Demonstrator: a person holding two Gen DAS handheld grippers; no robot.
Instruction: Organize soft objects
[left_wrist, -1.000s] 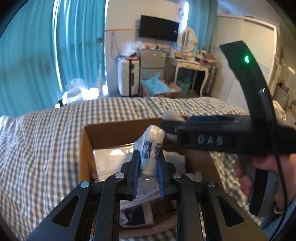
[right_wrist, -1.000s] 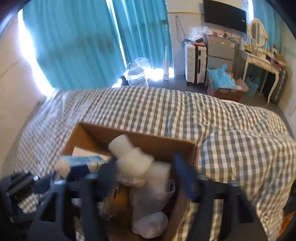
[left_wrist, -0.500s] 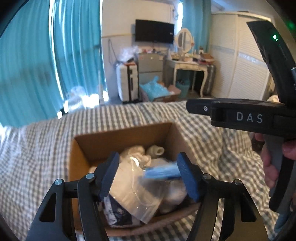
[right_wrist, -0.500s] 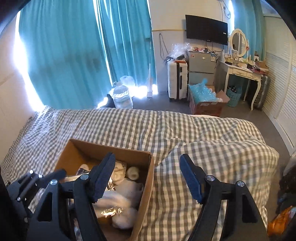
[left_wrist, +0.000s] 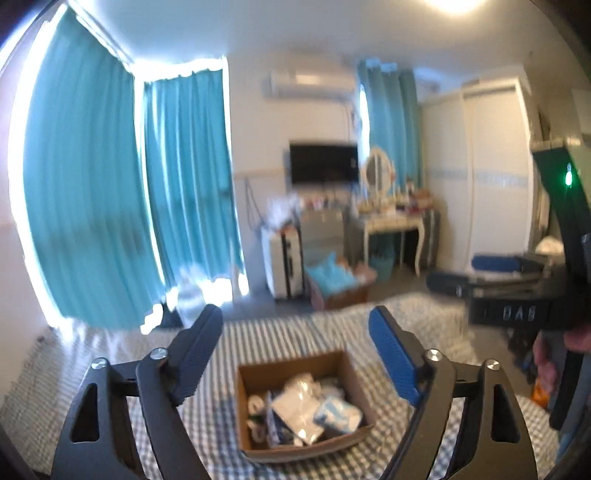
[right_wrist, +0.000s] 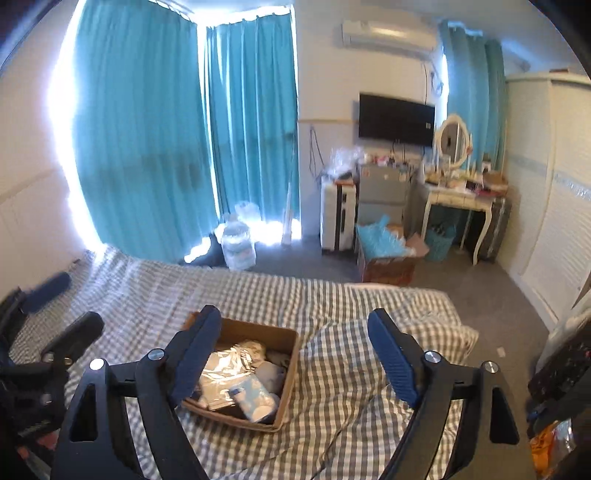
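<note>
A second ago the left gripper (left_wrist: 295, 345) pinched a blue-and-white tissue pack upright over the cardboard box (left_wrist: 258, 373) and the right gripper (right_wrist: 293, 347) hung low over the box's white contents. Now both sit high above the bed, and the box looks small and far below. The left jaws are spreading wide with nothing between the pads. The right jaws are also widening and bare.

The tissue pack (left_wrist: 338, 413) now lies inside the box, toward its right side in the left wrist view, below and between the left jaws. In the right wrist view the same pack (right_wrist: 255, 398) rests at the box's near edge, just right of the left-hand finger. Around it the box (right_wrist: 291, 354) holds a shiny clear plastic bag (right_wrist: 227, 363), white soft rolls and a dark flat item, all loosely heaped; the left view is blurred, so finer detail cannot be told.

The box sits on a grey-and-white checked bedspread (right_wrist: 351, 387) that bunches into a fold under the right jaws, to the right of the box. Beyond the jaws stand teal curtains (right_wrist: 147, 129), a wall television (right_wrist: 397, 114), a white suitcase (right_wrist: 338, 218), a dressing table with an oval mirror (right_wrist: 452, 140), and a floor carton stuffed with blue plastic (right_wrist: 386, 245). The right gripper's black body crosses the right edge of the left view, held by a hand (left_wrist: 550, 354). Nothing lies between either pair of jaws and the box.
</note>
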